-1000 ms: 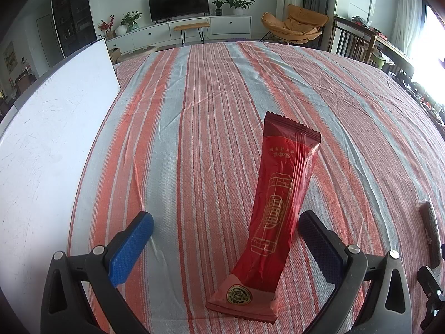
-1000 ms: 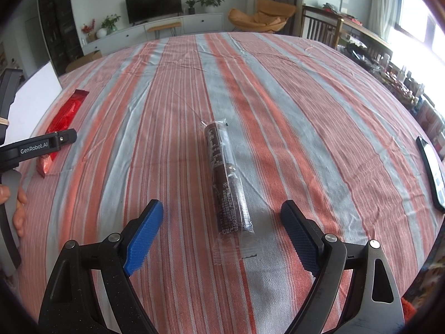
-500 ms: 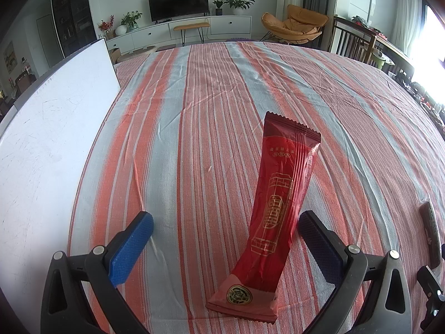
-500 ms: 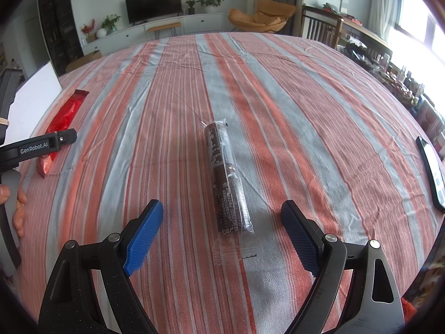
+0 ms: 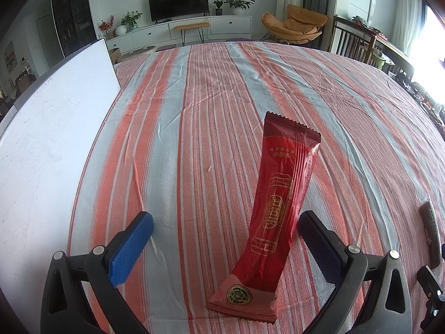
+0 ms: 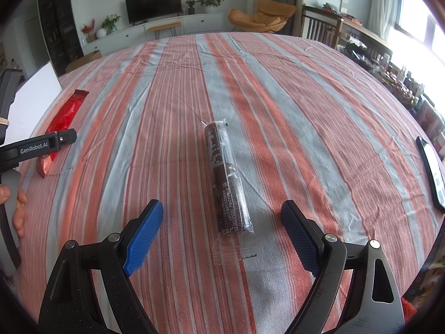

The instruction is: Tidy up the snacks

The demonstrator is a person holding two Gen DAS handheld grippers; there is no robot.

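Two wrist cameras look forward over a counter (image 5: 222,89) covered with a cloth in orange-red and pale grey stripes, in a living room with a television (image 5: 178,2) and an orange chair (image 5: 294,25) far behind.

In the left wrist view, the left tongs (image 5: 225,239) are spread wide and hold nothing. A long red snack packet (image 5: 274,211) with gold print lies flat on the cloth between the two blue pads, closer to the right-hand one; whether it touches that pad cannot be told. Its sealed near end lies closest to the camera and it runs away lengthwise, so the tongs seem lined up to close across its narrow width. A white board (image 5: 47,150) lies along the left edge of the counter.

In the right wrist view, the right tongs (image 6: 222,233) are also spread wide and empty. A dark brown snack roll (image 6: 226,181) in clear wrapping lies flat between the pads, roughly centred, its long side pointing away, with clear gaps on both sides. At the far left of this view the left tongs and the fingers (image 6: 19,208) of the hand holding them appear beside the red packet. A phone (image 6: 431,172) lies near the right edge of the counter.

Neither snack is lifted yet; each tool appears poised over its own item, likely so both can be picked up together and moved somewhere tidier
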